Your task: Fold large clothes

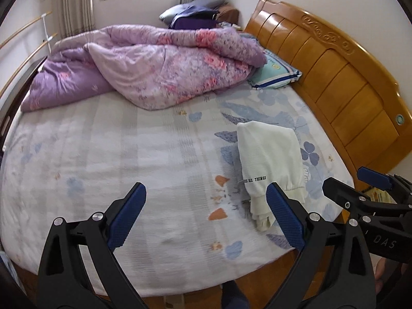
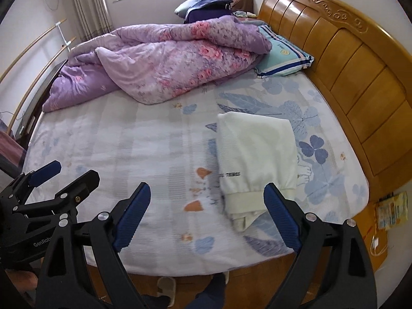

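Observation:
A cream sweatshirt (image 1: 270, 159) lies folded into a compact rectangle on the right part of the bed, its ribbed hem toward me and a line of black lettering along its left edge. It also shows in the right wrist view as the folded sweatshirt (image 2: 257, 152). My left gripper (image 1: 206, 193) hangs above the bed's near edge, jaws wide apart and empty, with its right finger (image 1: 283, 216) overlapping the hem in the picture. My right gripper (image 2: 207, 190) is likewise open and empty above the near edge. Each gripper appears in the other's view: right gripper (image 1: 345, 177), left gripper (image 2: 69, 173).
A crumpled purple floral quilt (image 1: 159, 64) fills the far side of the bed, with a teal pillow (image 1: 276, 73) beside the wooden headboard (image 1: 334, 72). The floral bedsheet (image 2: 128, 149) is bare at left. Slippers (image 2: 166, 285) and a person's legs lie below the bed edge.

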Demonstrator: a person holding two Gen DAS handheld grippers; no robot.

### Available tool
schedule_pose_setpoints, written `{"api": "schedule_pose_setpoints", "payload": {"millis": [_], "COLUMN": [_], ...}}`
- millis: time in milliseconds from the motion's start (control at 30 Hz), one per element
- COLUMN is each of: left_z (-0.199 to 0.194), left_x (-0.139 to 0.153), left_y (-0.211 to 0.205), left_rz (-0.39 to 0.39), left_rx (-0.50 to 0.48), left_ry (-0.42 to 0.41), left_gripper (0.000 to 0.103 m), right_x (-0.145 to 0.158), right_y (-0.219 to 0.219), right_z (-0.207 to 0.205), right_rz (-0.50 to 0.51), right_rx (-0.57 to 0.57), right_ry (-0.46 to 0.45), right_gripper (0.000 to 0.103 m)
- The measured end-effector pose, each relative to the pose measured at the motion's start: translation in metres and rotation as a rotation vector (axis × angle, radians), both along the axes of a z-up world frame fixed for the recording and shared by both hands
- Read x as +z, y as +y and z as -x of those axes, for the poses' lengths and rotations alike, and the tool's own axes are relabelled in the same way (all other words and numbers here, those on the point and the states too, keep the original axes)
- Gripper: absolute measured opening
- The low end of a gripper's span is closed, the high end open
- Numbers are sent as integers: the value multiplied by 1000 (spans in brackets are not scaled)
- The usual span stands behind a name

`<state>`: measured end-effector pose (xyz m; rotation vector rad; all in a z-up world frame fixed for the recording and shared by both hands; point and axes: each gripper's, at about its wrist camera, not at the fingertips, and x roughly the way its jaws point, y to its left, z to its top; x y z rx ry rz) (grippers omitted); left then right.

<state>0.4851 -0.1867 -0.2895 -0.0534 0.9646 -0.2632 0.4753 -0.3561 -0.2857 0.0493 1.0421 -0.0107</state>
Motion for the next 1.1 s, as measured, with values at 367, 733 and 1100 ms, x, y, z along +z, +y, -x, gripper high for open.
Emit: {"api": "schedule_pose_setpoints", "payload": {"millis": [367, 733, 1100], "left_z": [60, 131, 248], "left_x": [55, 120, 181], "left_y": [54, 68, 62], "left_rz": [29, 4, 11], "left_rx": [-32, -2, 68], "left_ry": [-52, -170, -300], "left_gripper": [95, 98, 98], "right_x": [57, 110, 162], "right_y": [60, 75, 67], "right_z": [56, 117, 212], "right_rz": [40, 28, -6], "right_rx": [-17, 20, 120], "right_ry": [-46, -135, -277], "right_gripper": [86, 86, 94]}}
